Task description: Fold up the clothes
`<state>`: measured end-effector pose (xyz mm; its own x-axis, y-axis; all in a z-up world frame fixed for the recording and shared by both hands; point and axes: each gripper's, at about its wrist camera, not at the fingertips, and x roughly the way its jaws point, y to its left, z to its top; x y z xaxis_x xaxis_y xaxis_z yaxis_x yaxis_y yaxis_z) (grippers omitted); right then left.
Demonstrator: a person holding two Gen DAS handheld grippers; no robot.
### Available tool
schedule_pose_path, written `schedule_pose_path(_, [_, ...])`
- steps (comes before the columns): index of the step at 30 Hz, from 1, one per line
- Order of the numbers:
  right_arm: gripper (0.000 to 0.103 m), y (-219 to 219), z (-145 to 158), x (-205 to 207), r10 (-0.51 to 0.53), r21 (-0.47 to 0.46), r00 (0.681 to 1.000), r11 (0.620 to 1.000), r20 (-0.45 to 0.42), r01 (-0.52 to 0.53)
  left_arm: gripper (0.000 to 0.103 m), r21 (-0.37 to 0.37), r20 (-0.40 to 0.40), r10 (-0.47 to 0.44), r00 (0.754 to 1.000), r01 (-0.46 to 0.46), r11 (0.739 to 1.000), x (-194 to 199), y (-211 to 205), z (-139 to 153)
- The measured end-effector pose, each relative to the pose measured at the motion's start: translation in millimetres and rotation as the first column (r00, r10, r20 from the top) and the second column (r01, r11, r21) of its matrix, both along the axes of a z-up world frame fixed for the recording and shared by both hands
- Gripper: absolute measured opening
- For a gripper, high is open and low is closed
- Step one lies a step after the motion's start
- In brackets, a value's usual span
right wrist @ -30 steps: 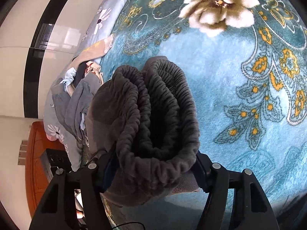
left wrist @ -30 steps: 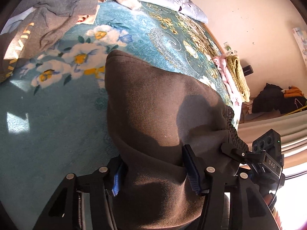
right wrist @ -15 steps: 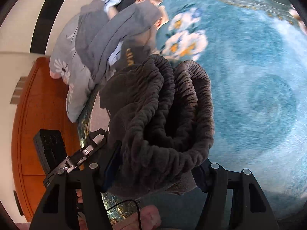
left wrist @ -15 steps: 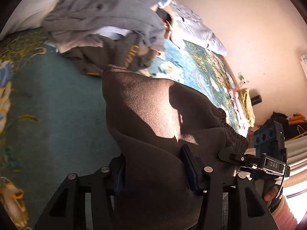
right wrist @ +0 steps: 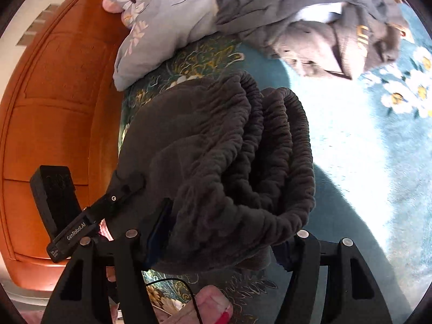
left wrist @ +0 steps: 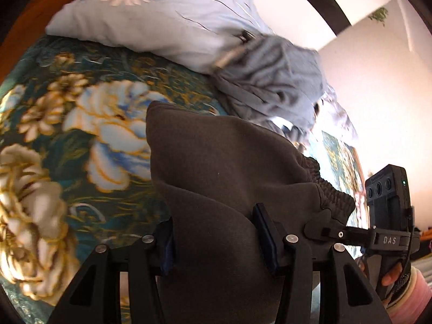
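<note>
Setting: Sunlit bedroom — a bed under a teal floral bedspread (left wrist: 89, 145), with an orange wooden headboard (right wrist: 54, 102) behind it and a pale blue flowered pillow (left wrist: 151, 27) lying along the head end.

Garment: dark brown trousers (left wrist: 221, 178), thick and fleecy, bunched into a compact bundle and held up off the bedspread between the two hand-held devices; the gathered elastic waistband (right wrist: 280, 162) is doubled over on itself in the right wrist view.

Left tool (left wrist: 216, 243): clamped on the smooth body of the trousers, blue pads pressed into the cloth on either side.

Right tool (right wrist: 221, 232): closed around the stacked waistband folds, the cloth bulging out over both fingers.

Nearby: a loose heap of grey clothes (left wrist: 270, 81) against the pillow, near the bundle but not touching it, so far as the views show.

Stage: by the look of it, the bundle is being carried toward a spot near the head of the bed, not yet set down.

Risk: the thick stacked layers could spring open on release — the elastic wants to uncurl — and undo the fold. Uneven release by the two sides could twist the bundle. Landing too close to the grey heap could tangle folded with unfolded.
</note>
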<state>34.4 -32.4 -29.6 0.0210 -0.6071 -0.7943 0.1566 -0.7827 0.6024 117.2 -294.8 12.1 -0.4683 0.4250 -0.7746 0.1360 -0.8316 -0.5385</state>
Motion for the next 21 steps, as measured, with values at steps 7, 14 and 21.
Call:
schedule_pose_path(7, [0.068, -33.1, -13.7, -1.4, 0.055, 0.036, 0.997, 0.998, -0.061, -0.053, 0.054, 0.015, -0.015, 0.059, 0.998, -0.059, 0.998, -0.4, -31.1, -19.3])
schedule_pose_path(14, [0.065, -31.9, -19.9, 0.9, 0.014, 0.063, 0.995, 0.998, -0.103, -0.007, 0.052, 0.002, -0.039, 0.039, 0.998, -0.039, 0.999, -1.6, -18.8, -28.4])
schedule_pose_path(21, [0.065, -35.5, -15.5, -3.0, 0.03, 0.11, 0.973, 0.994, -0.228, -0.004, 0.052, -0.057, -0.167, 0.022, 0.986, -0.032, 0.998, -18.7, -21.6, -11.2])
